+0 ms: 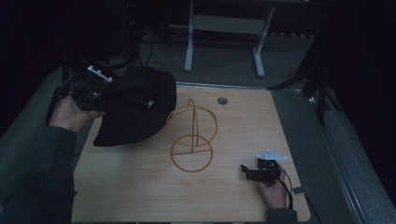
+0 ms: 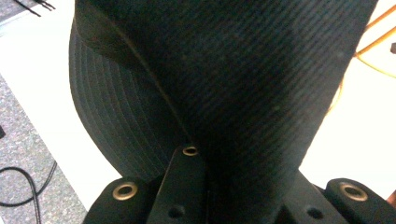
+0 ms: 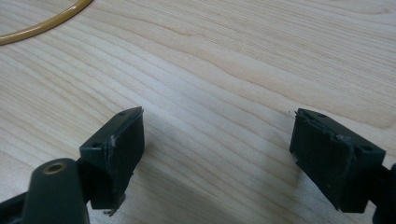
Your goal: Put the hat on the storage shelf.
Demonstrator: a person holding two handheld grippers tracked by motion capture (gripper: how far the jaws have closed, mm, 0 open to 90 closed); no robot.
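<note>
Loosely draped ribbed black hat [image 1: 135, 105].

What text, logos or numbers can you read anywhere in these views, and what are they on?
None can be read.
Black hat, held in the left gripper: a small white mark on its crown, too small to make out.
Wire hat stand, table, right gripper: no markings seen.
</note>
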